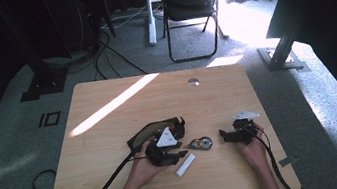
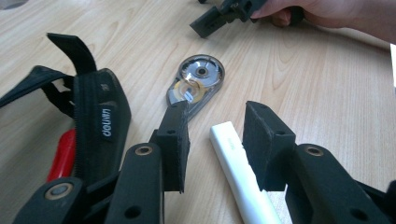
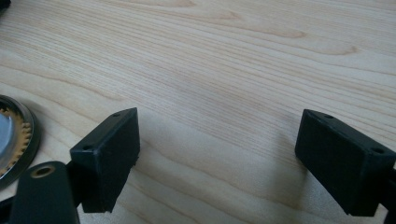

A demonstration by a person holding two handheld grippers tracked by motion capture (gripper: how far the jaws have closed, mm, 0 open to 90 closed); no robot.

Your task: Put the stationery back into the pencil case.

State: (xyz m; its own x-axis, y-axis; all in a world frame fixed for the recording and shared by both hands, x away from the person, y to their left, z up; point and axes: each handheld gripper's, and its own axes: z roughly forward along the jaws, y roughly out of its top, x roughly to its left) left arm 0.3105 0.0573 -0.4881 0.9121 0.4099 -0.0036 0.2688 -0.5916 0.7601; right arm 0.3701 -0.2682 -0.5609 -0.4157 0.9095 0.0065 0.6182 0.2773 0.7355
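Note:
On the wooden table (image 1: 111, 133) my left gripper (image 1: 179, 154) stands open over the top end of a white stick (image 2: 238, 172). The stick lies between the pads without touching them (image 1: 185, 165). A clear tape dispenser (image 2: 196, 84) lies just past the jaws (image 1: 200, 144). To their left is an unzipped black pouch (image 2: 100, 126) with something red (image 2: 63, 154) inside (image 1: 154, 129). My right gripper (image 3: 217, 135) is open wide over bare wood, the dispenser's rim (image 3: 11, 140) at its left. It rests right of the dispenser (image 1: 224, 134).
A small round disc (image 1: 193, 81) sits near the table's far edge. Beyond the table stands a black folding chair (image 1: 190, 0), with cables (image 1: 109, 48) on the carpet. A sunlit stripe (image 1: 112, 105) crosses the far left of the tabletop.

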